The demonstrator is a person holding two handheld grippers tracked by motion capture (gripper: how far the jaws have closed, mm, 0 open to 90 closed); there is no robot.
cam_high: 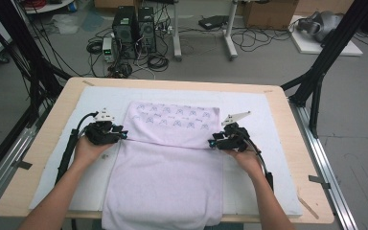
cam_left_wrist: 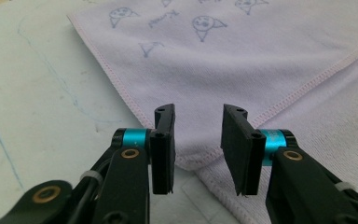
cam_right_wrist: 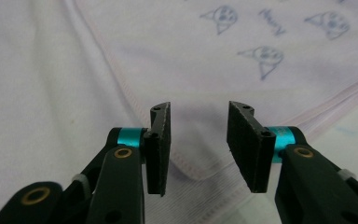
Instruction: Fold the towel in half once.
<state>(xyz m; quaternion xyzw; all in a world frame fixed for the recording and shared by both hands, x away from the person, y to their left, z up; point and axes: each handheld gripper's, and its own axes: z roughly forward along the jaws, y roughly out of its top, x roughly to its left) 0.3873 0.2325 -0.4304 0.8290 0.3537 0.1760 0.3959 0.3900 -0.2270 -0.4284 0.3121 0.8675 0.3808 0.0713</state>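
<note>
Parted tongs (cam_left_wrist: 196, 140) over towel corner (cam_left_wrist: 186, 161)

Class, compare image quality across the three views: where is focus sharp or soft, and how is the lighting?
High view: even light, faint shadows, slightly soft overall. Left gripper view: towel print sharp, foreground linkage softer. Right gripper view: towel print blurred, black jaws crisper; flat light, no glare.

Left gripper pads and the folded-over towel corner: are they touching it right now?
Apart. In the left gripper view the pads stand spread, with the towel corner lying flat beyond the gap between them, pinched by neither.
</note>
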